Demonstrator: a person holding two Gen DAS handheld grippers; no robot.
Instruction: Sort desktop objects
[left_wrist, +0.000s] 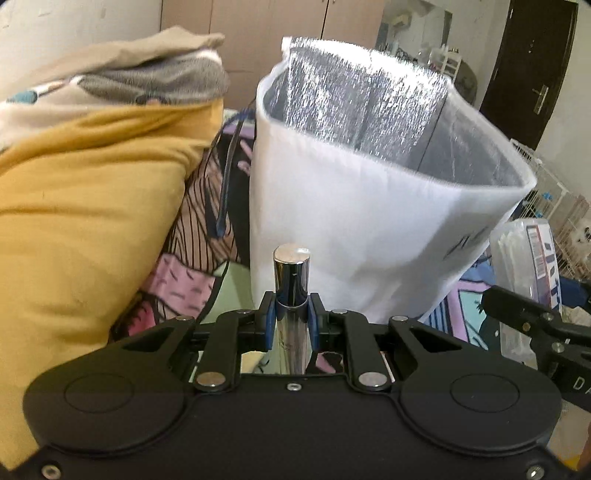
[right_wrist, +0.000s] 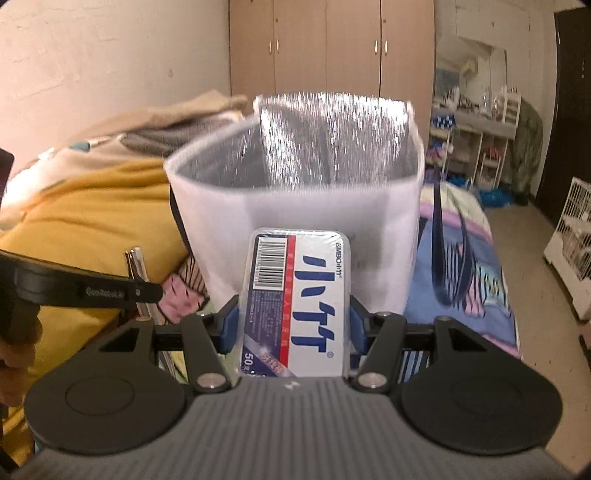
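Note:
A white insulated bag (left_wrist: 343, 229) with a silver foil lining stands open and upright on the bed; it also shows in the right wrist view (right_wrist: 295, 206). My left gripper (left_wrist: 291, 314) is shut on a shiny chrome tube (left_wrist: 290, 280), held upright just in front of the bag's near wall. My right gripper (right_wrist: 293, 317) is shut on a clear plastic box with a white, blue and red label (right_wrist: 295, 295), held in front of the bag, below its rim. The left gripper and tube show at the left of the right wrist view (right_wrist: 138, 269).
A yellow quilt (left_wrist: 85, 221) with piled clothes lies left of the bag. A patterned bedsheet (right_wrist: 480, 280) and the bag's dark blue strap (right_wrist: 443, 258) lie to the right. A wardrobe (right_wrist: 332, 48), shelves and a white wire cage (right_wrist: 572, 251) stand beyond.

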